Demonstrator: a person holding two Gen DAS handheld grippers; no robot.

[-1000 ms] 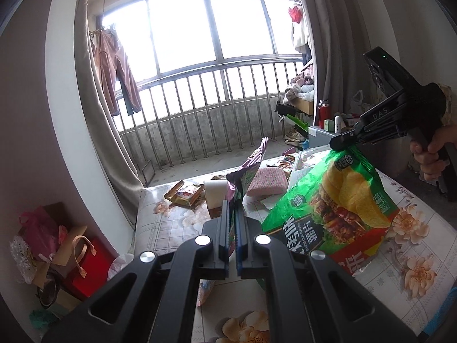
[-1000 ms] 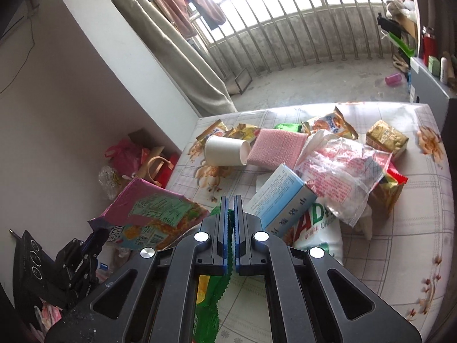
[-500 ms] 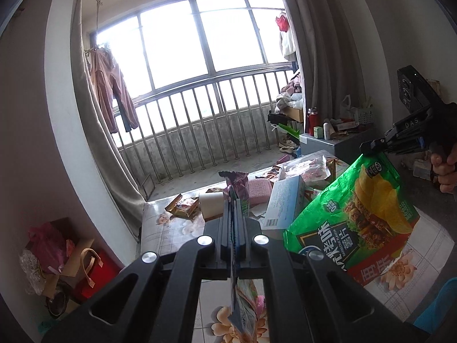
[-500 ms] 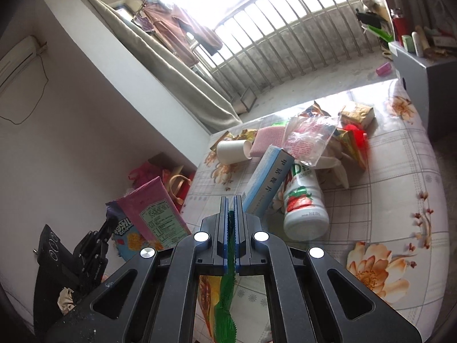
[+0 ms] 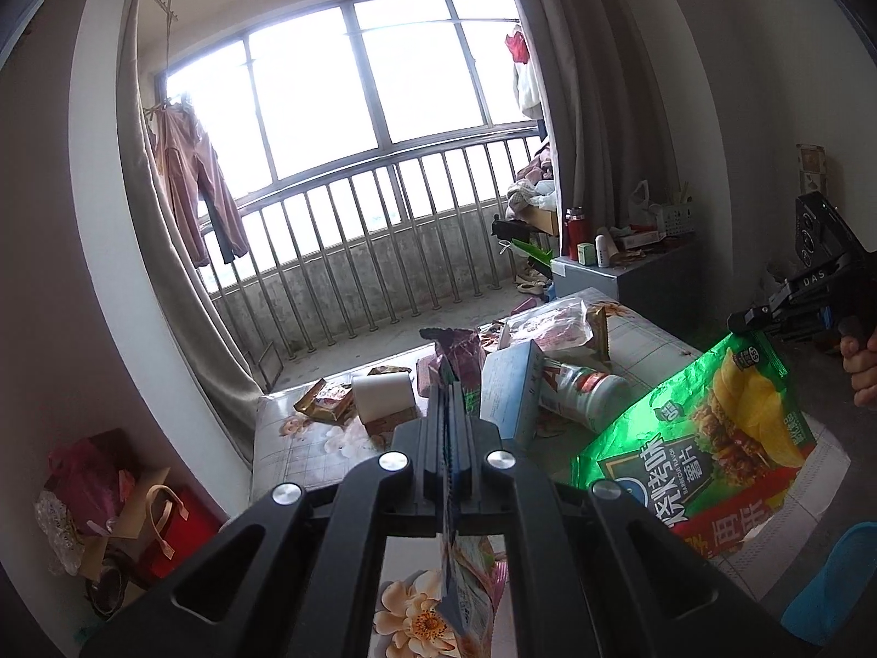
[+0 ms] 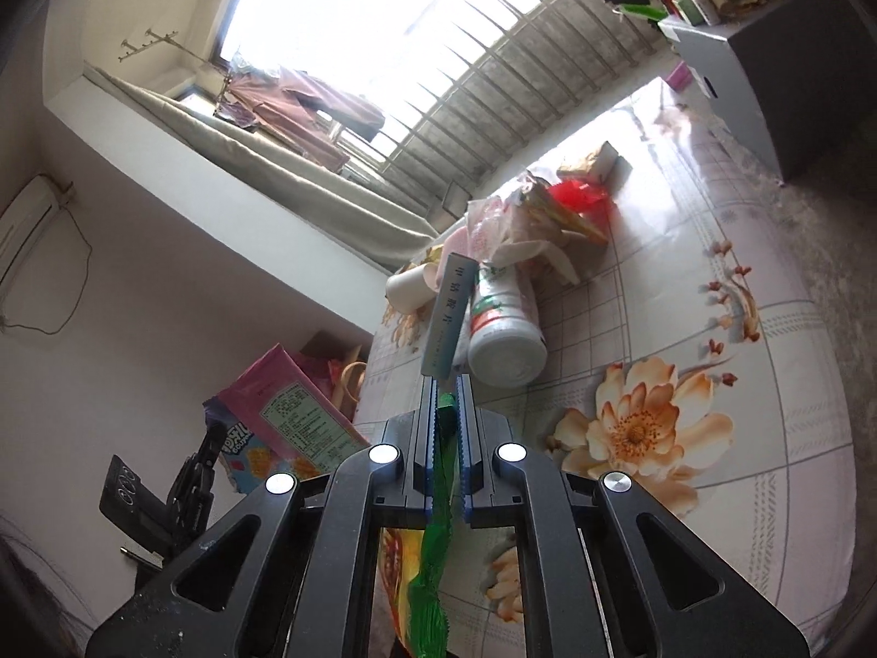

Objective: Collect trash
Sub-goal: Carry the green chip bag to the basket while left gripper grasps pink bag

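Note:
My left gripper (image 5: 450,384) is shut on a pink and purple snack bag (image 5: 470,595), which hangs below its fingers over the floral table (image 5: 307,438). The right wrist view shows this bag (image 6: 285,411) and the left gripper (image 6: 192,471) at the lower left. My right gripper (image 6: 448,384) has its jaws opening. The top edge of a green chip bag (image 6: 436,565) stands between the pads, with a gap showing beside it. In the left wrist view the green bag (image 5: 707,438) dangles from the right gripper (image 5: 746,323), with a hand behind it.
A heap of trash lies on the table (image 6: 685,329): a white bottle (image 6: 504,329), a blue-white box (image 6: 449,312), a paper cup (image 6: 405,288), a clear plastic bag and several wrappers. A grey cabinet (image 6: 767,55) stands past the table. Bags (image 5: 175,526) sit on the floor at the left.
The right gripper has rolled and sunk with the green bag, and its jaws have parted around the bag's edge. The left gripper drew back and rose slightly, still gripping the pink bag.

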